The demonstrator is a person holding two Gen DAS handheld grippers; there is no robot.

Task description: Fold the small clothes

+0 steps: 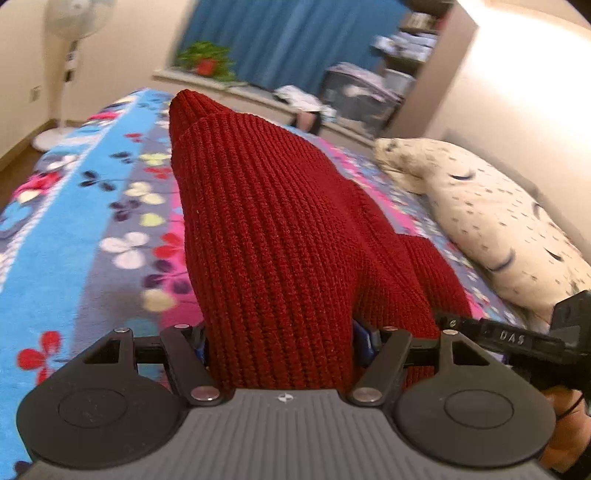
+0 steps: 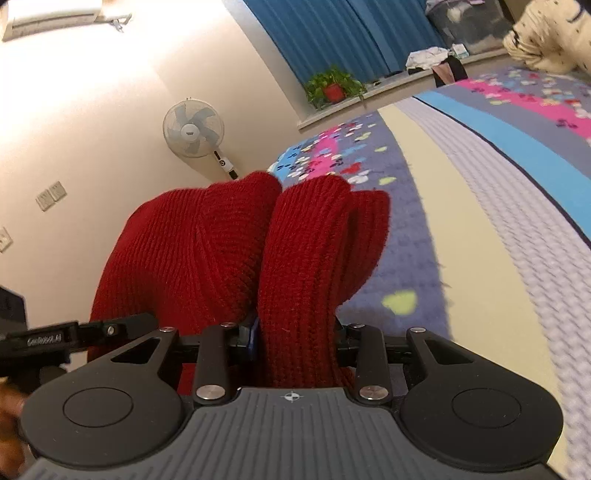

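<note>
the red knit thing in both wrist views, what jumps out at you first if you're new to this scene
The dark red ribbed knit garment fills the middle of both views, bunched between the fingers of the left gripper and of the right gripper and lifted over the bed. Behind it, the bright floral blanket in blue, pink and grey covers the bed, with a cream spotted seal plush along the right side in the left wrist view.

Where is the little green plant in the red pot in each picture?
Left wrist view: the green plant in its red pot sits top left, on the pale windowsill before the blue curtain.
Right wrist view: the same plant sits top, just right of centre, on that sill below the curtain.
Shared landmark: the white standing fan, left of the plant in both.
</note>
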